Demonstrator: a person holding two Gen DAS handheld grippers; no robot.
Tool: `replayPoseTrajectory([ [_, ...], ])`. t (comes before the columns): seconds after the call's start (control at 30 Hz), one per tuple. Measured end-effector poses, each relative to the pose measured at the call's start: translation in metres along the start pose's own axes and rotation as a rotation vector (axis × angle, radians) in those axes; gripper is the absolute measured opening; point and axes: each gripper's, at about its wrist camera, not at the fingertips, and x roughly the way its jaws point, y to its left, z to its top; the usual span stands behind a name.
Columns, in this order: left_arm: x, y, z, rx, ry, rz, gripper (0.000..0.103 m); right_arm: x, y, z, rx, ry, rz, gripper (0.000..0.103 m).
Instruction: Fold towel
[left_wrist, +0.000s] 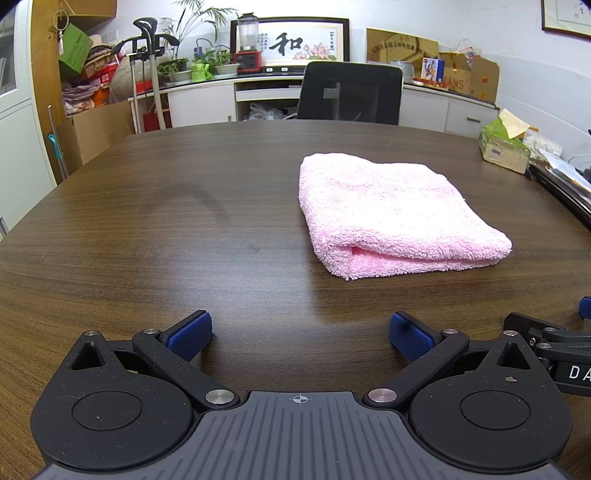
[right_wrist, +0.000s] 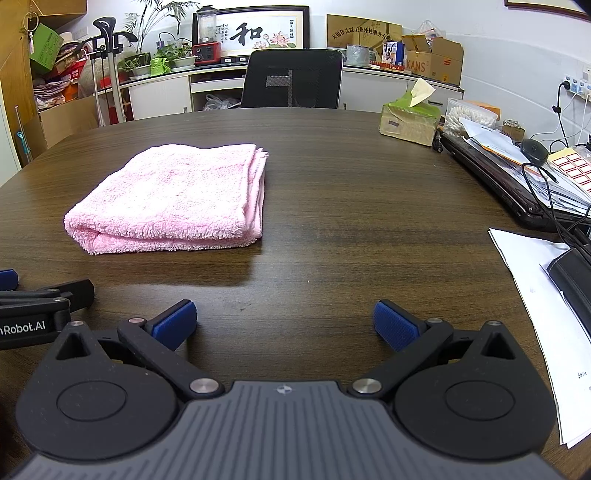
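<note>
left gripper (left_wrist: 300, 334) and right gripper (right_wrist: 284, 325) are held spread wide, nothing grasped, low over the table (left_wrist: 147, 221). pink towel (left_wrist: 391, 218), already folded, is seen right of centre in the left view, upper left (right_wrist: 173, 195) in the right view: between both, neither clearly nearer.

A: Where do your cameras sit?
B: Low over the worktop (left_wrist: 147, 221), each behind its tool, facing the chair (left_wrist: 351, 92).
A: What do they share?
B: The towel (left_wrist: 391, 214) (right_wrist: 173, 195), seen from either side.
</note>
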Motion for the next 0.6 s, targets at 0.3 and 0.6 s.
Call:
replayPoseTrajectory([
  [0.3, 0.0002, -0.0003, 0.0005, -0.001, 0.000, -0.001, 0.103, -0.0001, 0.0005, -0.0004, 0.000, 0.000, 0.000, 0.103],
  [0.6, 0.0007, -0.0001, 0.0007, -0.004, 0.000, 0.006, 0.103, 0.0001, 0.0002, -0.0003, -0.001, 0.000, 0.000, 0.103],
])
